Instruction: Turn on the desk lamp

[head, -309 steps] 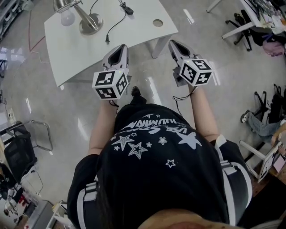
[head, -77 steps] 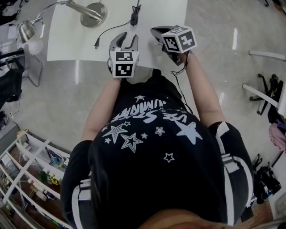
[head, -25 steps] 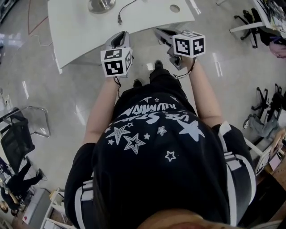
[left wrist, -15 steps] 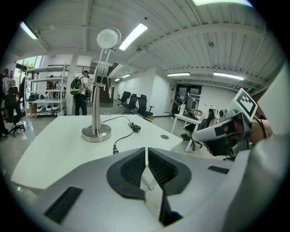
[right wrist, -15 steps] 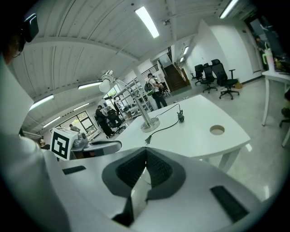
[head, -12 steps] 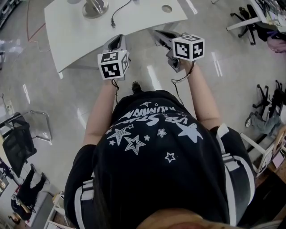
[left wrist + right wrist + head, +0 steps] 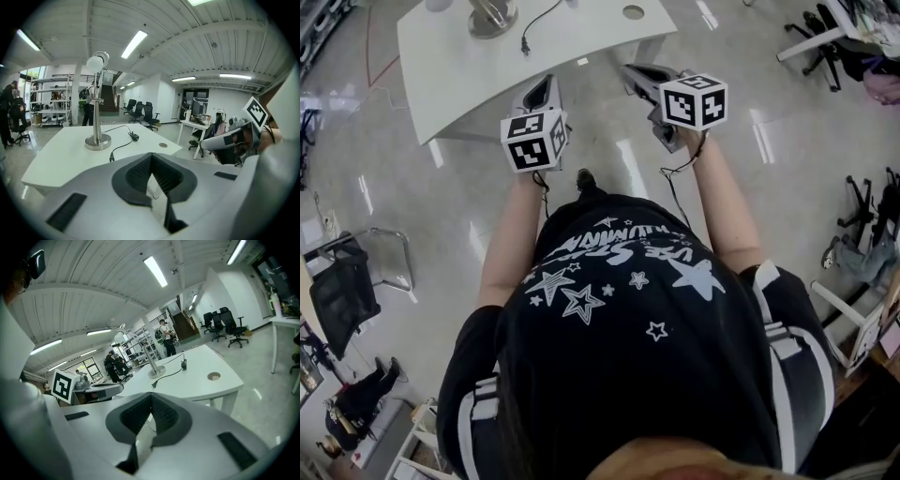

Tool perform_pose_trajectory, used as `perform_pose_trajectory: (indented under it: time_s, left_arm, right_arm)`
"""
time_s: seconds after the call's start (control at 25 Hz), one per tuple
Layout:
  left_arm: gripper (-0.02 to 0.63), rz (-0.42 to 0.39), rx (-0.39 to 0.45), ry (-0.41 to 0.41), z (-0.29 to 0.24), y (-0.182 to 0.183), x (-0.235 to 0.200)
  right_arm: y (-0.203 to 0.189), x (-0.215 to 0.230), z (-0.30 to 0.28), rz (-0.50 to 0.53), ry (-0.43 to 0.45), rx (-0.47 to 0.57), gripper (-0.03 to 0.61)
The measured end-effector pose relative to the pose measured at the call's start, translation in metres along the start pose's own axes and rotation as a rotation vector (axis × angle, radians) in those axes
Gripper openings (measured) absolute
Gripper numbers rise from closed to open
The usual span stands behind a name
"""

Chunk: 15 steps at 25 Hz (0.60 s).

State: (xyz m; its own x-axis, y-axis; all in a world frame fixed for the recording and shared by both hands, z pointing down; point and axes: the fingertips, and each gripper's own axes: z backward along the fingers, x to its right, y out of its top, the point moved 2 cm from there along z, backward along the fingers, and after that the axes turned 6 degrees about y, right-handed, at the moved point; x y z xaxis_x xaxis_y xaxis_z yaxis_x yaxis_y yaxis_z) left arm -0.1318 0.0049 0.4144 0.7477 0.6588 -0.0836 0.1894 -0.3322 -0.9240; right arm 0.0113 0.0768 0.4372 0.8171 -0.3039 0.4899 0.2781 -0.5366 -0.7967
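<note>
One white tabletop [image 7: 455, 80] is filling the top of the head view, standing on a glossy floor [image 7: 394, 216]. Below it a person in a black star-print shirt [image 7: 628, 319] is holding both arms forward, each hand carrying a tool. The left tool [image 7: 545, 86] is hovering at the tabletop's near edge; its jaws have just been closing and are now clenched tip to tip, with nothing between them. The right tool [image 7: 635, 73] is hanging over the floor just beside that same edge, its jaws likewise pressed together and gripping nothing.

The desk lamp [image 7: 491, 17] is standing on the far left part of the tabletop, well apart from both tools, ahead and to the left of the left one. In the left gripper view the desk lamp [image 7: 97, 133] is rising upright up and to the left of the closed jaws, with its bulb [image 7: 97, 61] at the top. Its black cord [image 7: 123, 143] is trailing across the tabletop, an inline switch [image 7: 134, 137] is lying on the side of the base towards the right tool, and the plug [image 7: 111, 158] is lying loose nearest the tools
</note>
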Motion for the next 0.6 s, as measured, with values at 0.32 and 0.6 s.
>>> perform_pose_trajectory:
  time_s: [0.32,0.6]
  left_arm:
    - [0.011,0.008,0.005,-0.017,0.028,-0.010,0.033]
    - [0.011,0.020,0.008,-0.023,0.048,-0.019,0.055]
  right_arm:
    - [-0.013,-0.010,0.038,0.023,-0.013,0.008,0.005]
    - [-0.029,-0.023,0.062,0.050,-0.009,-0.008,0.005]
